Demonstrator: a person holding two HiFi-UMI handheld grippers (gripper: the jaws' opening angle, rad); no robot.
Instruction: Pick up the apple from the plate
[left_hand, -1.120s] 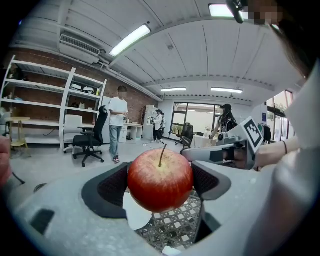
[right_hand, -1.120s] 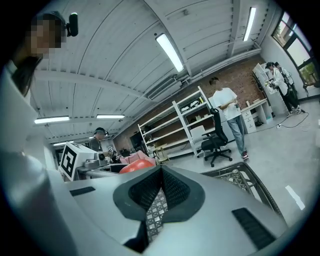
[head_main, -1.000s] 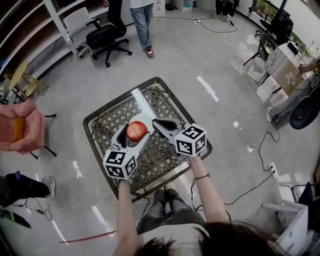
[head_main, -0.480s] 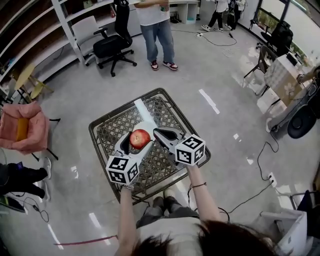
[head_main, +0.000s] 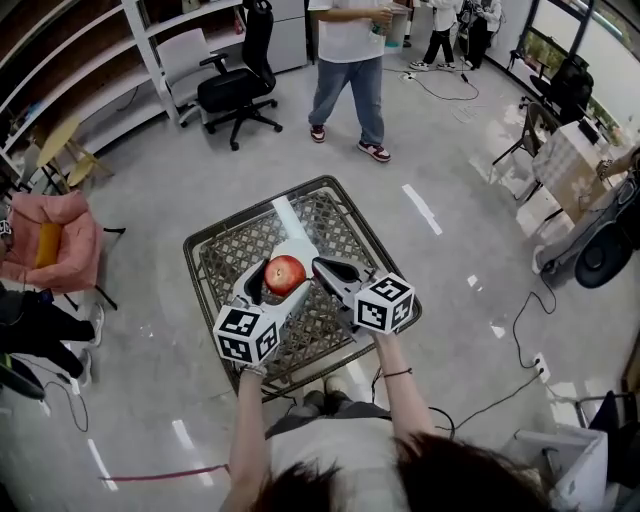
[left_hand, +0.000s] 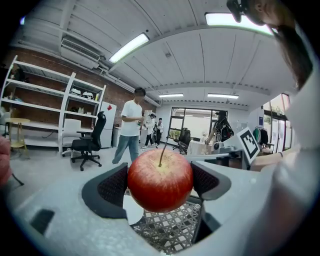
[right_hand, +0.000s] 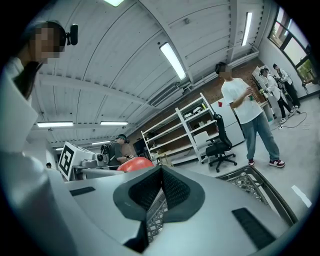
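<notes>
Left gripper (left_hand: 160, 185) has its jaws clamped on the red apple (head_main: 286, 272), a pad on each side, above the white plate (left_hand: 132, 212) on the lattice metal tabletop (head_main: 225, 255). Right gripper (right_hand: 161, 192) sits just beside it, jaws pressed together, nothing in them. Glossy grey floor (head_main: 480, 200) around, office chair (head_main: 237, 88) and shelving (head_main: 80, 70) behind, someone in jeans (head_main: 350, 60) standing.

apple (head_main: 286, 272) in left gripper (head_main: 279, 284), over plate (head_main: 296, 247)

Apple (left_hand: 160, 180): red w/ faint yellow streaks, whole, upright, stem up. Clamped on both sides betw. jaws of L gripper (head_main: 281, 280), held clear above plate (left_hand: 133, 214). Plate: white, flat on lattice table (head_main: 190, 260), partly hidden under apple.
</notes>
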